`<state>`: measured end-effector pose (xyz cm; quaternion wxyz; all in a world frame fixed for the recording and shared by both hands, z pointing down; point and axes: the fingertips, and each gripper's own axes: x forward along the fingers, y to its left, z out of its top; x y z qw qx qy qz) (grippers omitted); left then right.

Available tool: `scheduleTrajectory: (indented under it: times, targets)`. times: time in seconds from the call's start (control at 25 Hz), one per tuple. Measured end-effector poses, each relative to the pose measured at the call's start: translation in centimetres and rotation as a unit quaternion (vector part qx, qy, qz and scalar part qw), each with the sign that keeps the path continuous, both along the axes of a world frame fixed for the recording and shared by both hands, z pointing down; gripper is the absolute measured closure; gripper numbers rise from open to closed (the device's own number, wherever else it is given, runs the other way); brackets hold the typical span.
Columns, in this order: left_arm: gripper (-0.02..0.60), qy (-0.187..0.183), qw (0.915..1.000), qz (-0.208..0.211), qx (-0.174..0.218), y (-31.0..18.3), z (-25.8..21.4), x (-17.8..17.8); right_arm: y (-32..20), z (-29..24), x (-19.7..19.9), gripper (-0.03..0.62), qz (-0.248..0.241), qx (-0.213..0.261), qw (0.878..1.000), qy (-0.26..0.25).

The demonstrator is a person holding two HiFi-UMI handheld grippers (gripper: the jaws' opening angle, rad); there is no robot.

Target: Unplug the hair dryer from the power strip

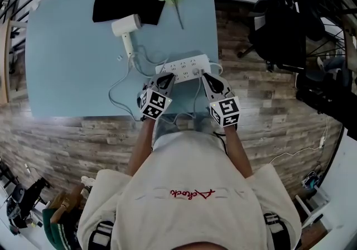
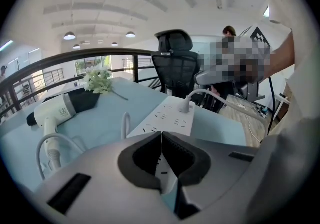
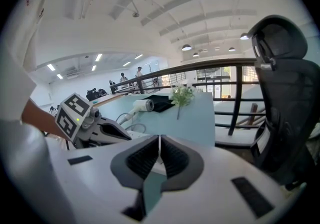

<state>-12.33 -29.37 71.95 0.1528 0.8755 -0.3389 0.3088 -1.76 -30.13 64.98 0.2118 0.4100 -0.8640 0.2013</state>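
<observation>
Left gripper (image 1: 164,80): jaws together, empty | right gripper (image 1: 210,78): likewise | both at table's (image 1: 67,65) near edge beside power strip (image 1: 184,67), probably staged to brace it | plug (image 2: 188,106) seated.

Red script lettering is recorded on the shirt (image 1: 192,193), not reliably legible; a round mark on the hair dryer (image 2: 54,112) is unreadable.
</observation>
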Motion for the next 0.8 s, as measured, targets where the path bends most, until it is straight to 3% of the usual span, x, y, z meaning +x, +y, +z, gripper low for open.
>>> scheduleTrajectory:
  times: [0.08, 0.16, 0.32, 0.52, 0.8]
  targets:
    - [0.572, 0.005, 1.0000, -0.004, -0.002, 0.0, 0.0, 0.0, 0.1, 0.3, -0.1, 0.566, -0.003, -0.009, 1.000, -0.002]
    - [0.572, 0.008, 1.0000, -0.005, -0.002, 0.0, 0.0, 0.0, 0.1, 0.6, -0.1, 0.454, -0.002, -0.018, 1.000, -0.008]
    - [0.572, 0.008, 0.9999, -0.007, -0.003, 0.0, 0.1, -0.1, 0.2, 0.6, -0.2, 0.397, -0.002, -0.022, 1.000, -0.014]
    - [0.572, 0.009, 0.9999, -0.008, -0.004, 0.0, 0.1, -0.1, 0.4, 0.8, -1.0, 0.368, -0.012, -0.029, 1.000, -0.005]
    - [0.572, 0.013, 0.9998, -0.010, -0.006, 0.0, 0.0, -0.1, 0.3, 2.4, -2.4, 0.368, -0.026, -0.031, 0.998, 0.051]
